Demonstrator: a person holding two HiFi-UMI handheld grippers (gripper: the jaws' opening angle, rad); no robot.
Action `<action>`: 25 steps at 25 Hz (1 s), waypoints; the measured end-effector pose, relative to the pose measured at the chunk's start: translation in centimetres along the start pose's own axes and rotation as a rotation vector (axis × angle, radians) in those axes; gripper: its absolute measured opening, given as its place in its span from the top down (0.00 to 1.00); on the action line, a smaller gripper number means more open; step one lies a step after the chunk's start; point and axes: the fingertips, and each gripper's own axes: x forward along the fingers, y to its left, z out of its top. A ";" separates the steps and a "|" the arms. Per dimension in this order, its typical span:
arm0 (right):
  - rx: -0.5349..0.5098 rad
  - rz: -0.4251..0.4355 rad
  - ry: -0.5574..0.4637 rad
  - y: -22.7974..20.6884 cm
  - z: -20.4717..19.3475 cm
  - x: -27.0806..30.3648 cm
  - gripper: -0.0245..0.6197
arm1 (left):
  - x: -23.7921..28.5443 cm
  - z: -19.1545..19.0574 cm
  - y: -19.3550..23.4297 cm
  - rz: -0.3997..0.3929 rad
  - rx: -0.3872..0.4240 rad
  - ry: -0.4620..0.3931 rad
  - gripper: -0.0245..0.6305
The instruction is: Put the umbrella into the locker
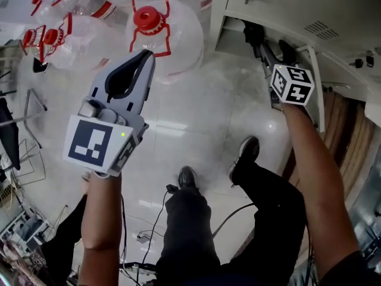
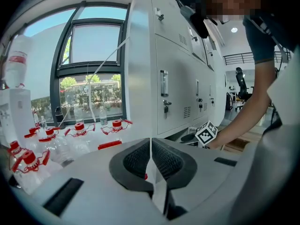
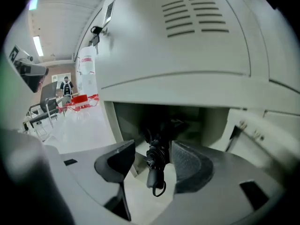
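Head view: the left gripper [image 1: 146,53] is raised over the pale floor [image 1: 196,112] in front of a cluster of red-capped water bottles [image 1: 152,19], its jaws together and nothing between them. The right gripper [image 1: 271,46] reaches toward the open bottom compartment of the locker [image 1: 268,5]. Dark shapes sit at that opening, but here the umbrella cannot be told from the jaw pads. Left gripper view: the two ribbed pads meet along one line and carry nothing. The bank of locker doors runs off to the right, where the marker cube of the right gripper shows low down beside the person's forearm. Right gripper view: the jaws stand wide apart, and the pads touch nothing. Seen through the gap, the umbrella [image 3: 157,165] lies folded inside the dark compartment, with its handle [image 3: 153,177] and a small wrist loop projecting out of the opening toward the camera. The umbrella thus appears to be lodged in the locker, though its rear end is lost in shadow. Handling, as judged: a folded compact umbrella is light, with a stiff core under soft, bunched cloth that would slip and give under the pads. The hard, rounded handle is the firmer place to grip, just above the loop. A push on its end would probably seat it deeper.
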 end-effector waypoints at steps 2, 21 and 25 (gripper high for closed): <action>0.009 0.009 0.007 0.6 1.7 -1.8 0.60 | -1.4 1.8 0.3 0.011 -0.008 0.011 0.92; 0.071 0.096 0.010 7.4 21.3 -19.3 0.72 | -13.1 20.7 0.6 0.033 -0.055 -0.002 0.92; 0.073 0.122 -0.014 9.2 26.0 -23.6 0.73 | -15.4 24.2 0.2 0.021 -0.046 -0.006 0.92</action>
